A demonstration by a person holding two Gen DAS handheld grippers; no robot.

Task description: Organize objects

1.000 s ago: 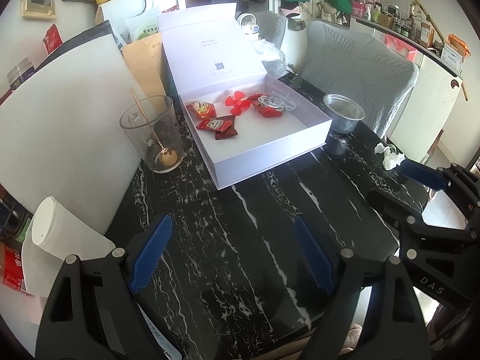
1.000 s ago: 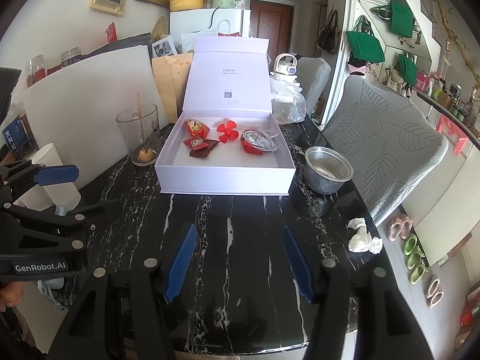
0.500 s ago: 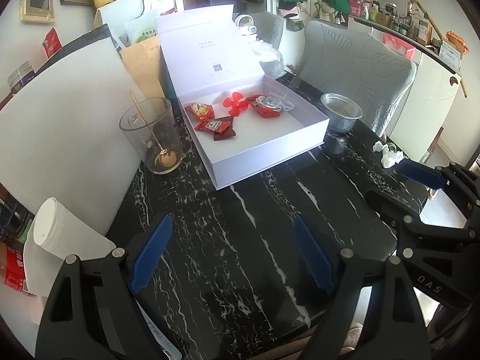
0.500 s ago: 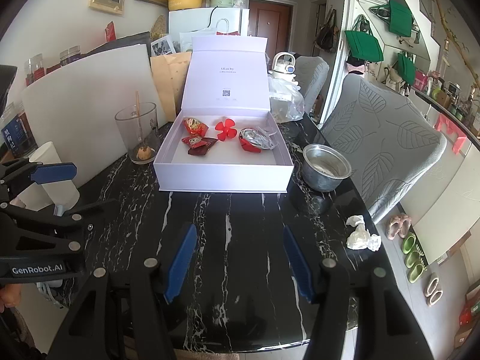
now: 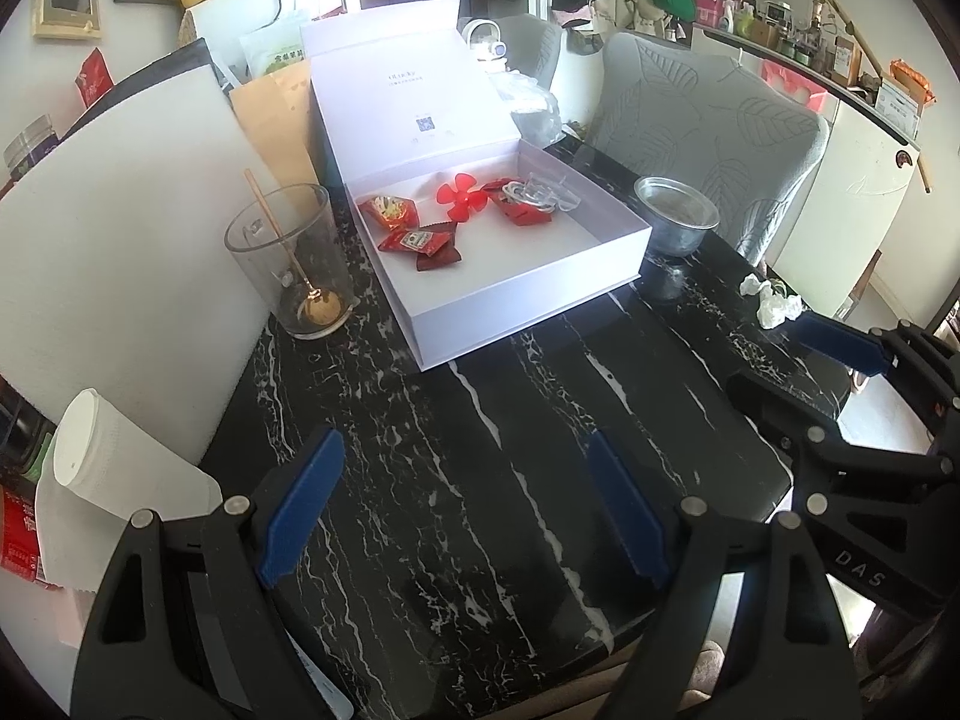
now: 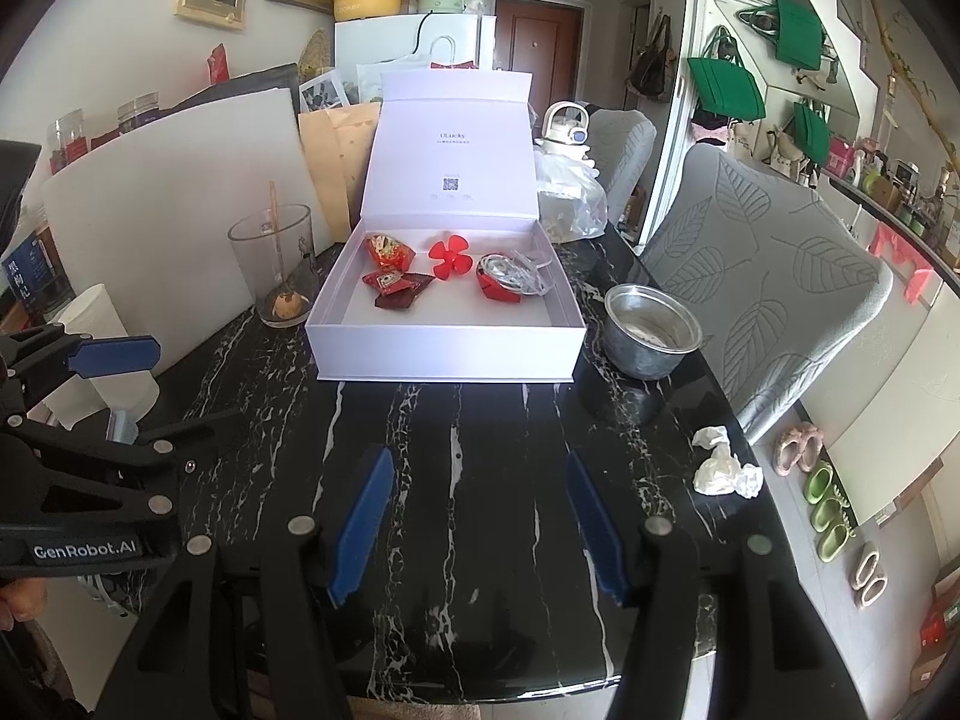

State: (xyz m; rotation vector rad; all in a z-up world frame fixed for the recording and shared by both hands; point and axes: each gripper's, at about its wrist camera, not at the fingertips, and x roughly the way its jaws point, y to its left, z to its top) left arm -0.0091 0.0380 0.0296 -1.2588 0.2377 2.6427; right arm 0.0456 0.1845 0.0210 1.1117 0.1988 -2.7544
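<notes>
An open white box (image 5: 534,294) (image 6: 444,348) with its lid raised sits at the far side of the black marble table (image 5: 480,480) (image 6: 468,450). Inside lie red snack packets (image 5: 420,240) (image 6: 393,282), a red plastic fan (image 5: 456,195) (image 6: 447,258) and a clear plastic piece over a red packet (image 5: 531,198) (image 6: 510,276). My left gripper (image 5: 462,504) hovers open over bare table at the near edge, holding nothing. My right gripper (image 6: 480,516) is also open and empty, well short of the box. Each gripper shows at the side of the other's view.
A glass cup with a stick (image 5: 288,264) (image 6: 276,264) stands left of the box, a metal bowl (image 5: 675,222) (image 6: 651,330) to its right. Crumpled tissue (image 5: 771,300) (image 6: 723,468) lies near the right edge. A paper roll (image 5: 120,468) and white board (image 5: 120,228) line the left; a grey chair (image 6: 780,276) stands at the right.
</notes>
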